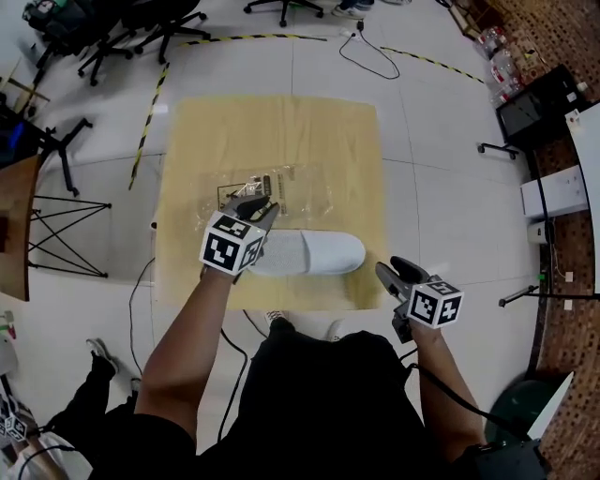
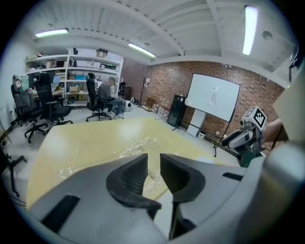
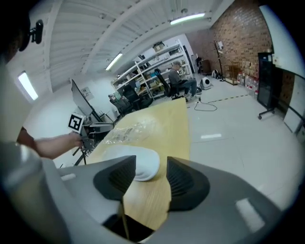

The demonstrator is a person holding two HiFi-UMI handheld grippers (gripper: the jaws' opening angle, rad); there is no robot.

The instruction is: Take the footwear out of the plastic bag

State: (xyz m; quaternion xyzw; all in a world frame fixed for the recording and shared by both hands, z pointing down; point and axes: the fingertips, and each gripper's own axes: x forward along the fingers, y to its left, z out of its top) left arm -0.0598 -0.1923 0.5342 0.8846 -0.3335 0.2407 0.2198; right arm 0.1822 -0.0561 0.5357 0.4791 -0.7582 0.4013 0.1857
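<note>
A white slipper (image 1: 309,253) lies on the yellow table (image 1: 281,122), toe to the right, outside the bag. The clear plastic bag (image 1: 286,192) lies flat just behind it. My left gripper (image 1: 255,208) hovers over the bag's near left corner, beside the slipper's heel end. Its jaws stand a little apart and are empty (image 2: 152,167), with the bag (image 2: 131,148) showing beyond them. My right gripper (image 1: 394,270) is off the table's front right corner, open with nothing in it (image 3: 150,174). Past its jaws lie the slipper (image 3: 138,164) and the bag (image 3: 131,129).
Office chairs (image 1: 141,23) stand at the back left, and a folding stand (image 1: 56,230) is left of the table. Cables (image 1: 370,52) and striped floor tape (image 1: 150,112) cross the tiles. A black case (image 1: 539,108) and white unit (image 1: 558,192) sit at the right.
</note>
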